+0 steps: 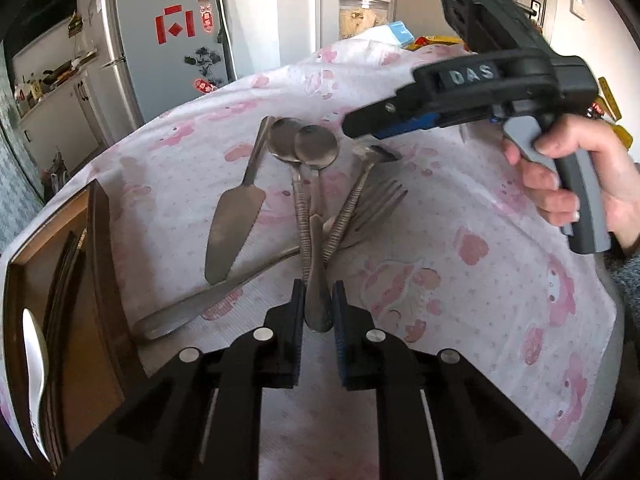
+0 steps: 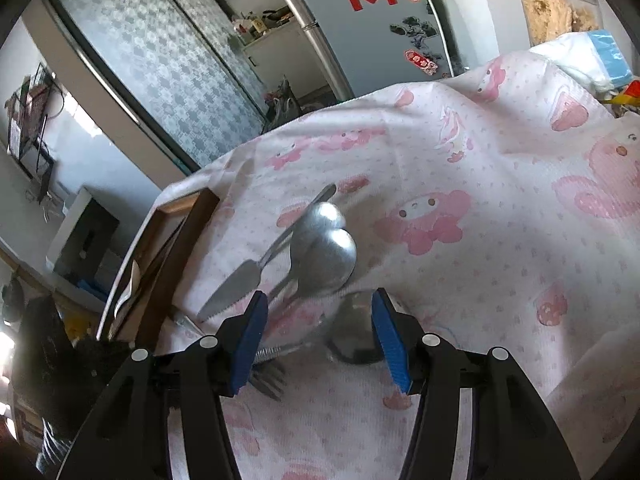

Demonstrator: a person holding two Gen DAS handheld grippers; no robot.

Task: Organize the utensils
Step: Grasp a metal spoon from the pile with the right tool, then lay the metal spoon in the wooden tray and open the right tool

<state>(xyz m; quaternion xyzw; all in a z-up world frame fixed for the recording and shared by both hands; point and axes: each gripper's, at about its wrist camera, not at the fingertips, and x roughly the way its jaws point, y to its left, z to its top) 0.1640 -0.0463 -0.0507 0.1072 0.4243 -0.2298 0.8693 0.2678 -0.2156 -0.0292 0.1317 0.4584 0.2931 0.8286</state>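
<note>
A: Where do the left gripper's [image 1: 317, 312] fingers stand?

B: Clenched on the flat handle end of a round-bowled spoon [image 1: 317, 152]. That spoon lies in the utensil pile mid-tabletop, on the pink-patterned cloth [image 1: 480, 280], its handle crossing two ribbed handles.

A: And the right gripper [image 2: 320, 336]?

B: Released; its blue fingers [image 2: 390, 344] stand wide apart over the far side of the pile, with a blurred utensil bowl between them and a fork [image 2: 268, 380] below the left finger.

A: What hems the pile in?

B: To the left, the wooden tray's [image 1: 102, 248] dark wall stands just beside the cake server [image 1: 234, 232], with a white spoon [image 1: 36, 360] inside the tray. A long utensil lies between tray and gripper.

A: Any open room?

B: Bare cloth runs to the right of the pile and toward its far edge near the fridge [image 1: 168, 40].
</note>
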